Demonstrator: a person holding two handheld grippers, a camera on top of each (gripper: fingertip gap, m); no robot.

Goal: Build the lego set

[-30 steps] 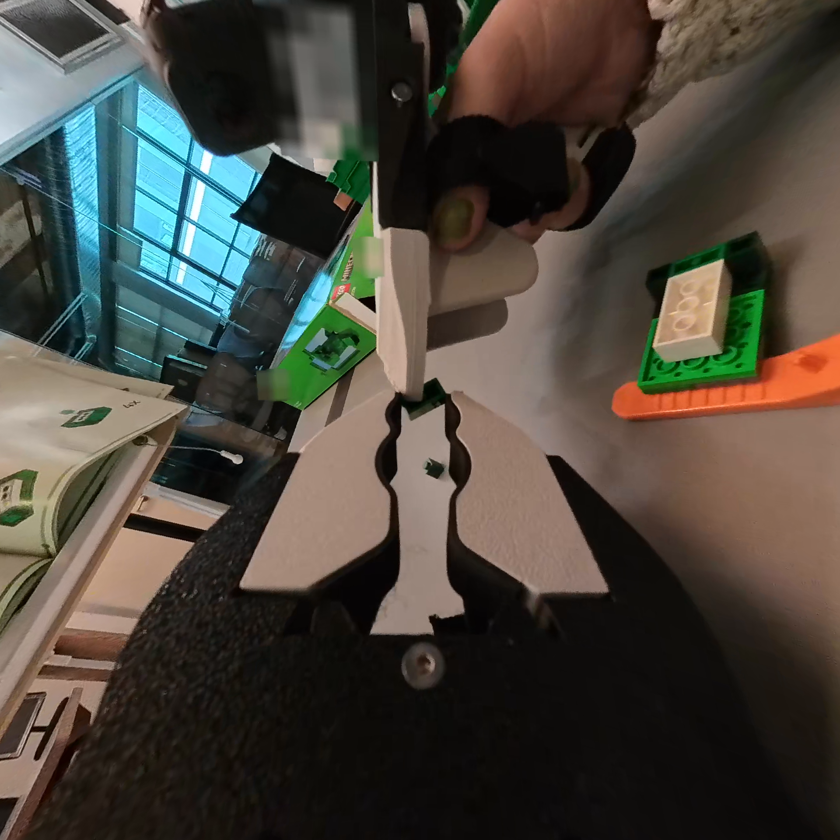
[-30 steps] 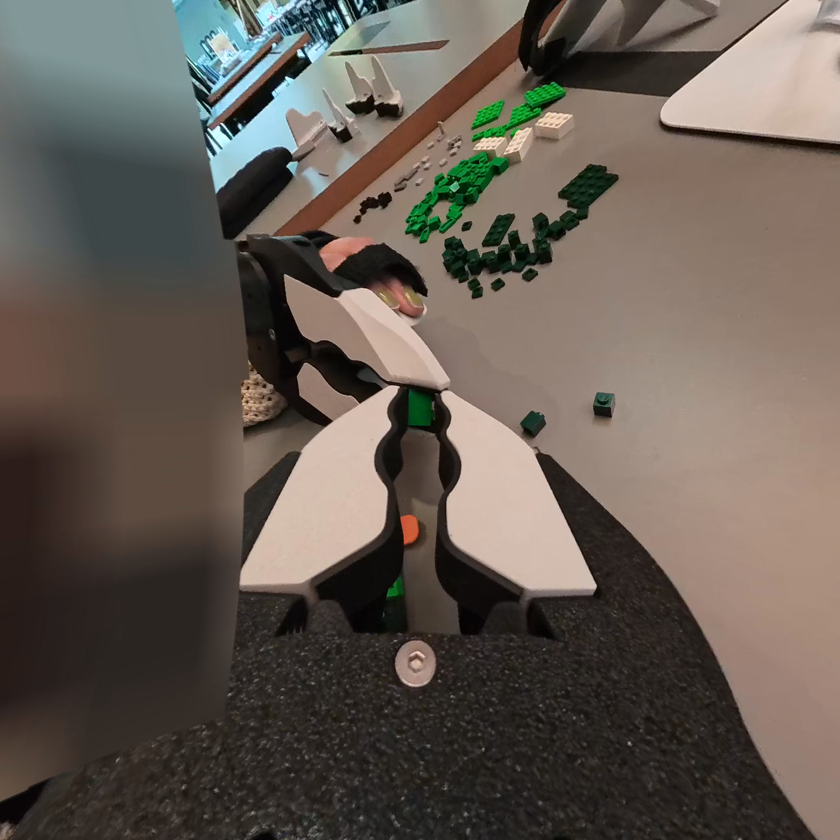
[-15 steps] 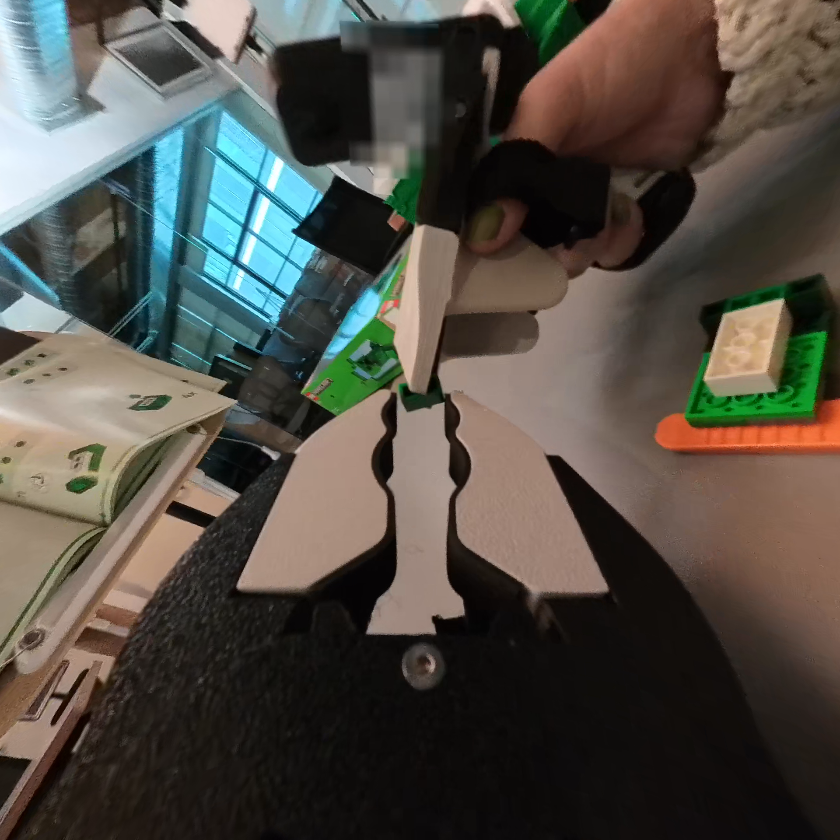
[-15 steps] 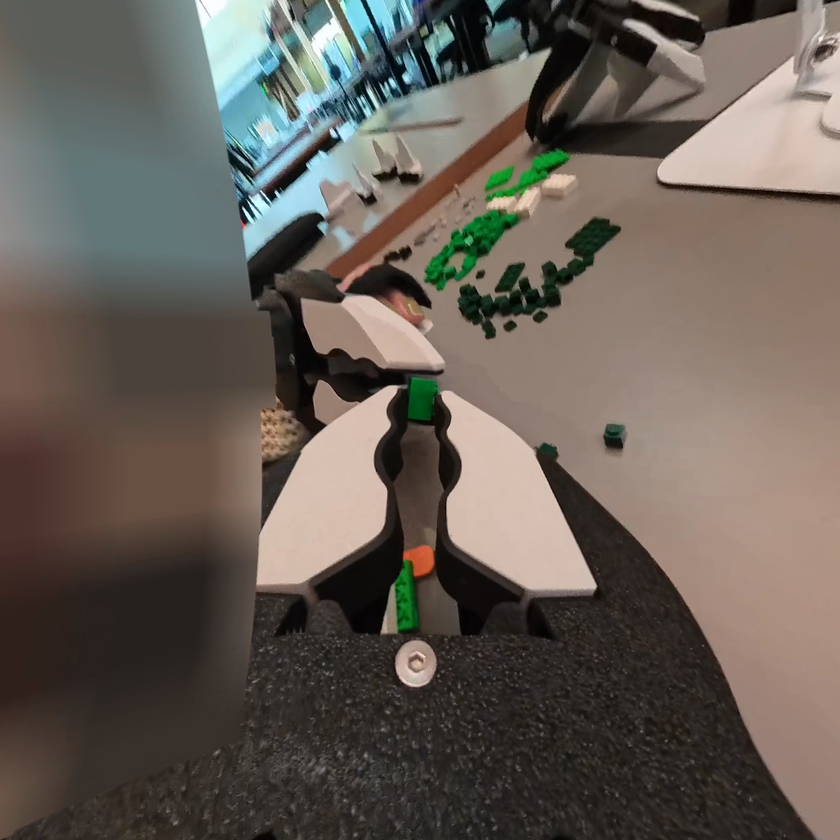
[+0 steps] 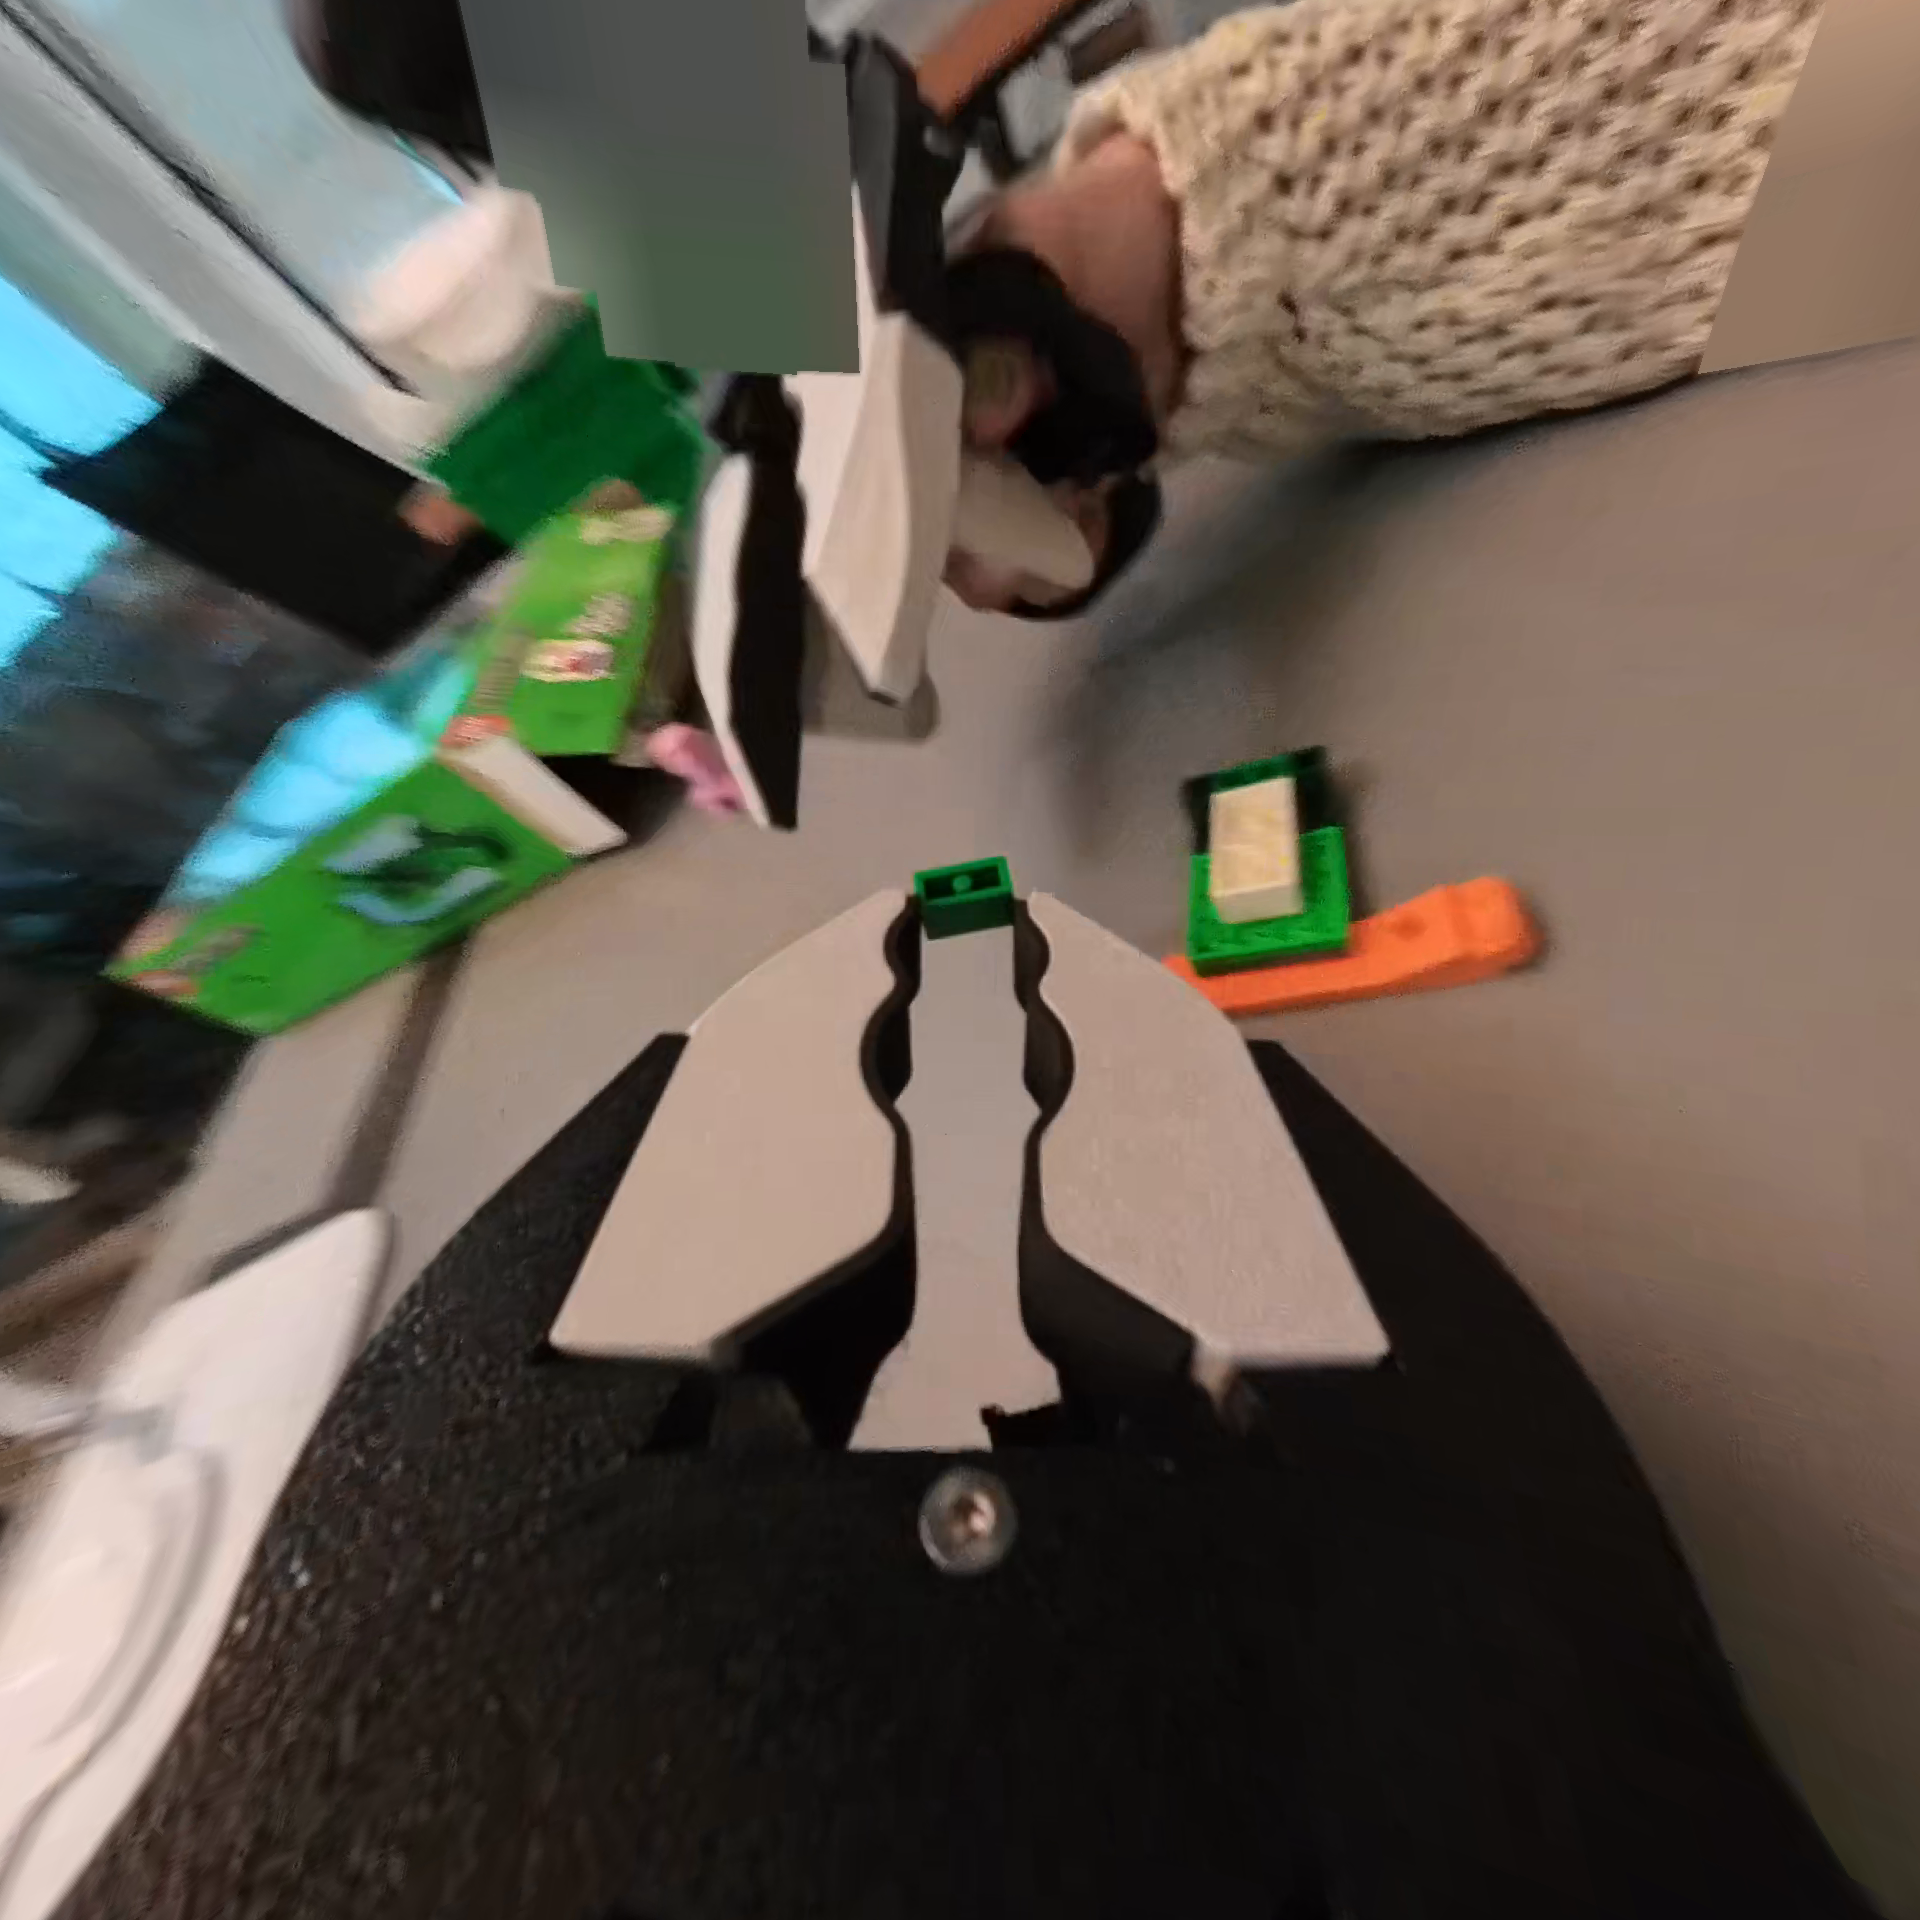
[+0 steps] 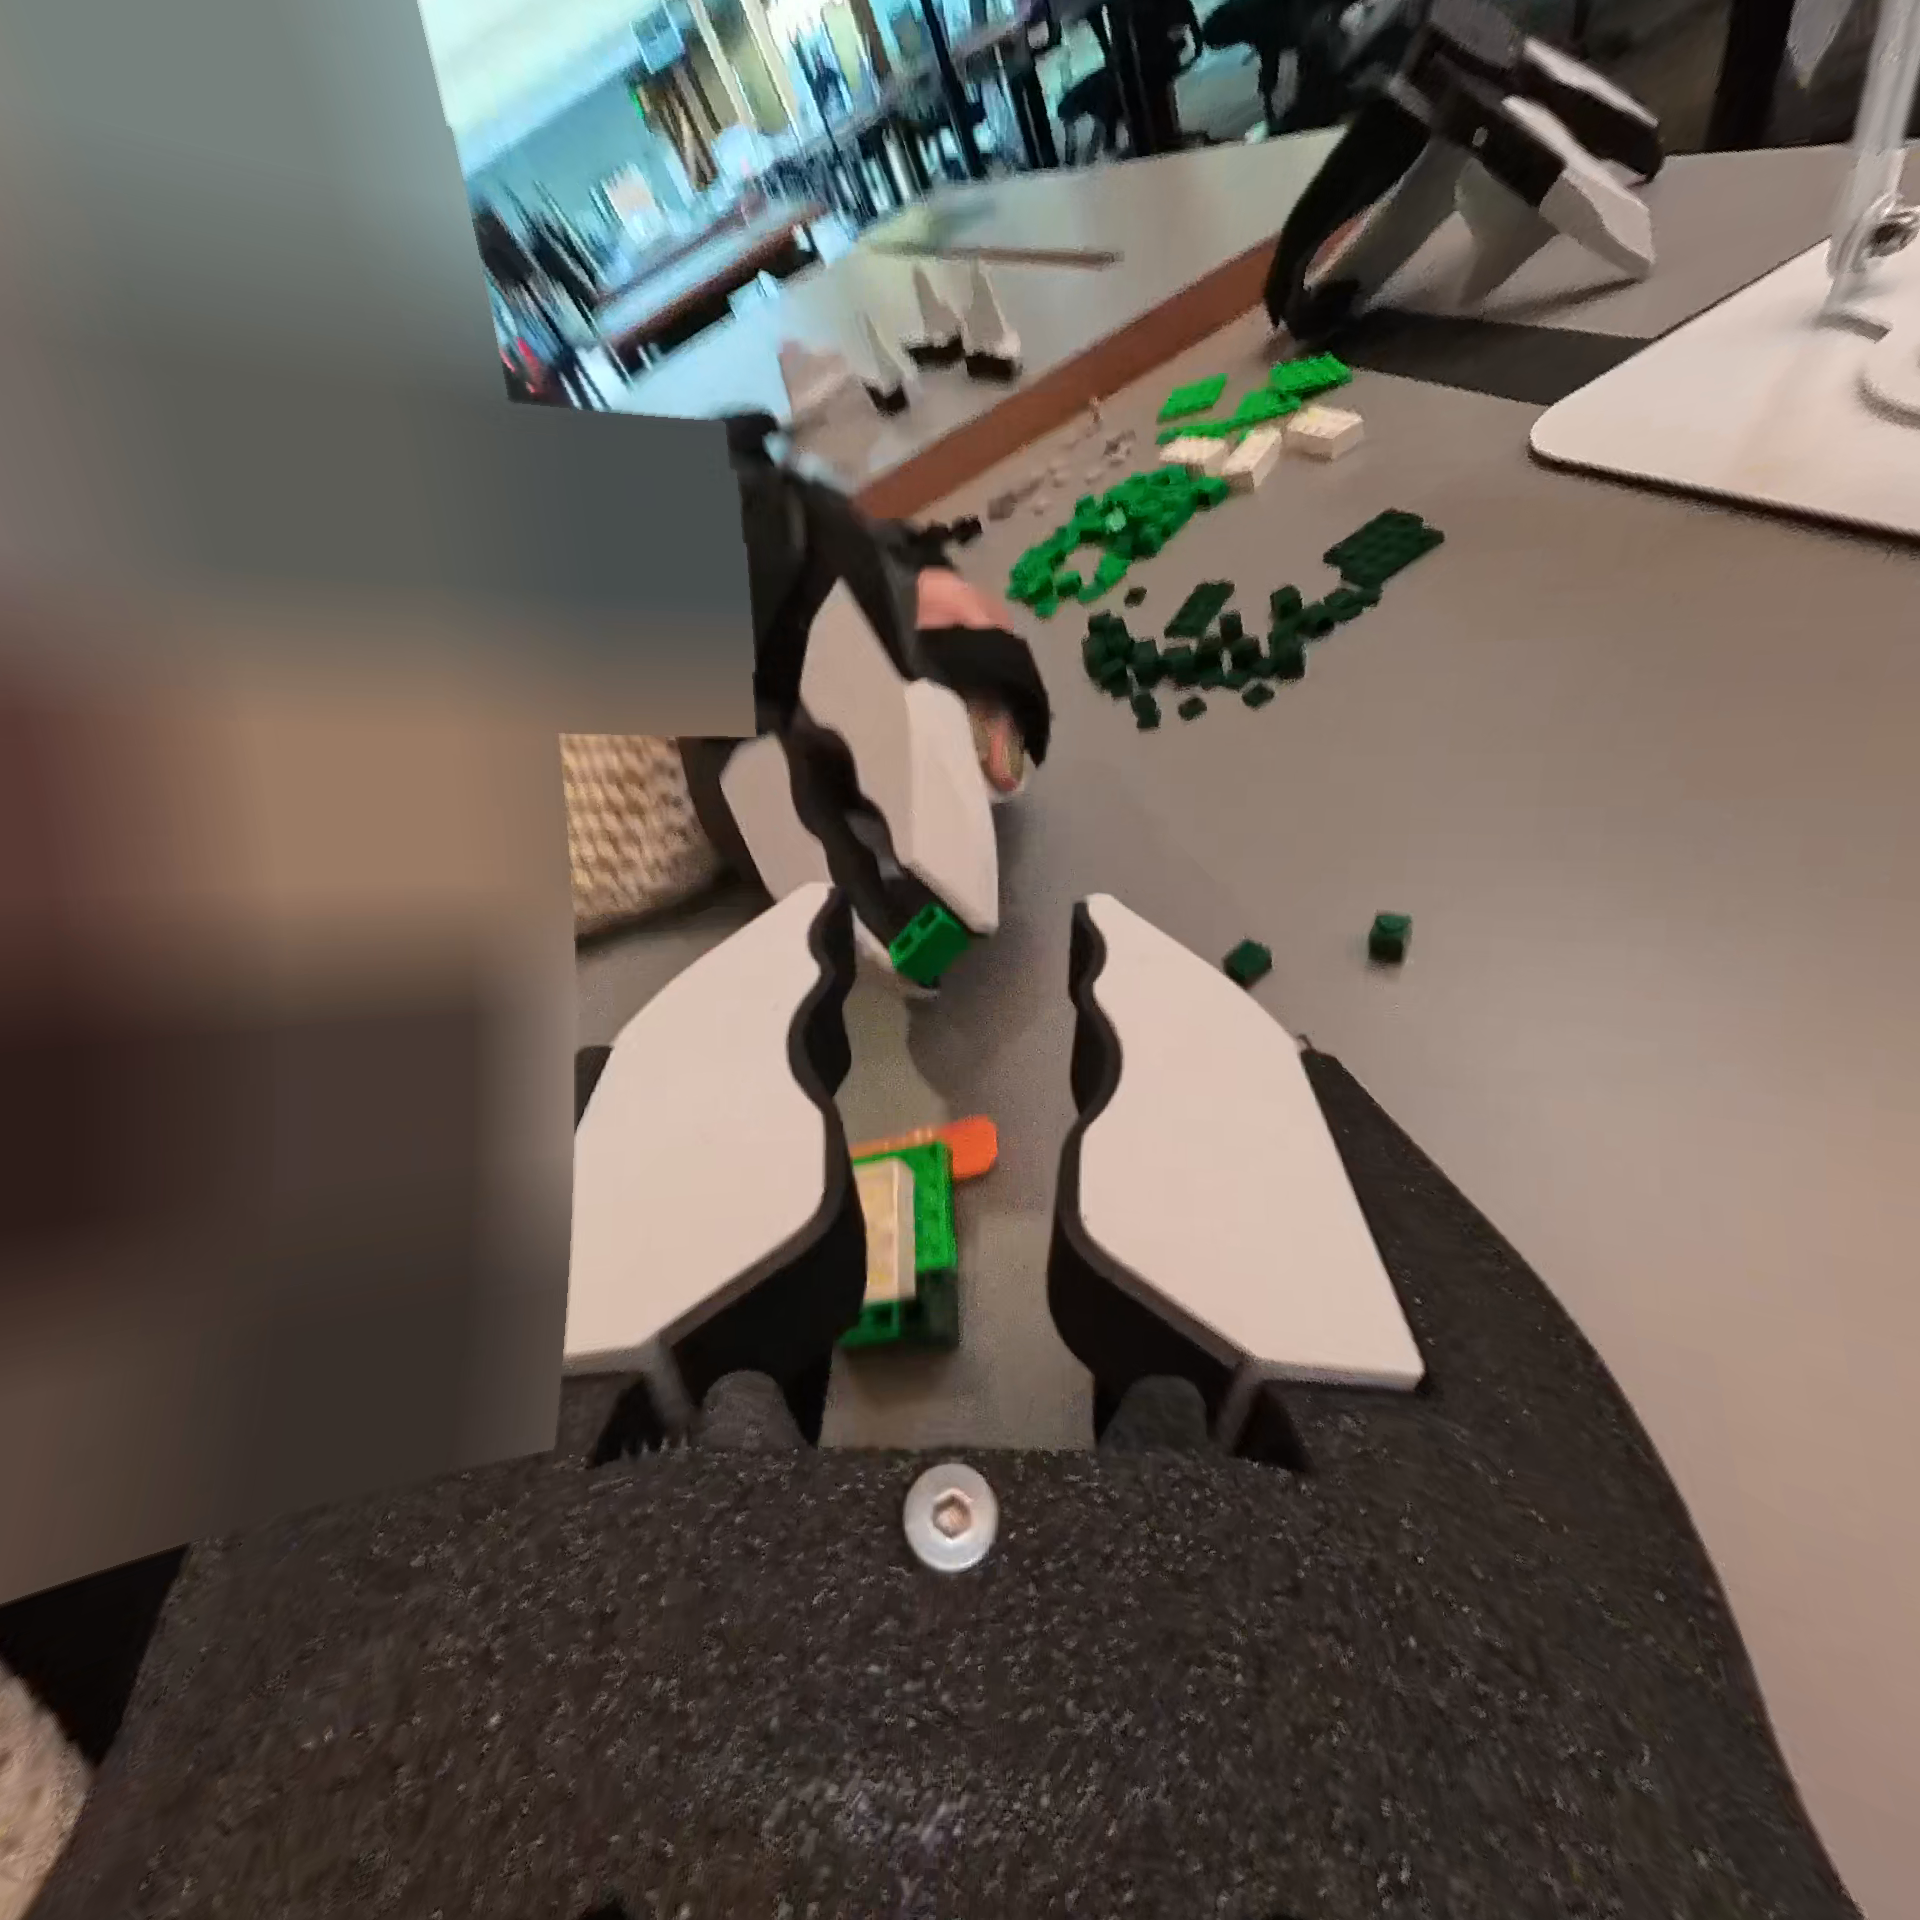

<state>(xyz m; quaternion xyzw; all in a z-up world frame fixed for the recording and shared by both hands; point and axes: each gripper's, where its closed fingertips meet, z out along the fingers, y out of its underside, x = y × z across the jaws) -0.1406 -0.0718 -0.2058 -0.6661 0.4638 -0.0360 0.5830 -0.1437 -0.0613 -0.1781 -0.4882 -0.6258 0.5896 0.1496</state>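
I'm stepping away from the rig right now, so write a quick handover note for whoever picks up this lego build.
Left gripper: shut on a small green brick, held above the table.
Right gripper: open, empty.
Partial build, a white brick on green plates, lies on the table against the orange brick separator.
Loose green pieces and white pieces are spread farther back; two dark green bits sit nearer.
Done: base started, brick picked up.
Left: seat the held brick, then continue with the remaining pieces.

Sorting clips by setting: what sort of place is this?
Probably an open office or shared workspace: long grey table, further rows of tables behind, and spare tongs parked nearby.
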